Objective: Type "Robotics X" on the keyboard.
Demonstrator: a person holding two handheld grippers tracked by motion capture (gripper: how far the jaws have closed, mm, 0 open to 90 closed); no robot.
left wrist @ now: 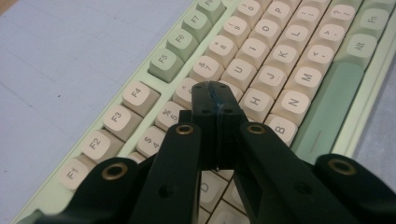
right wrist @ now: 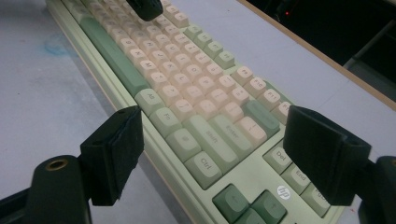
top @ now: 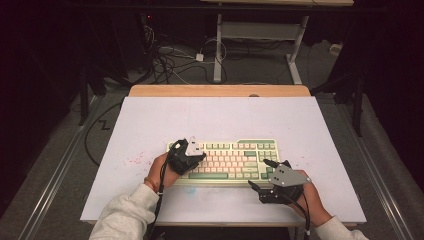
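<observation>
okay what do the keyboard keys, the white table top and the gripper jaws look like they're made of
The cream and green keyboard keycaps look like matte moulded plastic, with a soft, even sheen and printed legends. The white rectangular table top seems a painted or laminated board on a wooden edge, faintly stained. The black left gripper and right gripper jaws look like matte hard plastic with brass-coloured rivets; I can't confirm that.

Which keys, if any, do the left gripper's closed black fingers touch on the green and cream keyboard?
Cannot tell. In the left gripper view the left gripper, its fingers shut, sits over the green and cream keyboard near the G and H keys, but the fingers hide any contact or gap beneath.
</observation>
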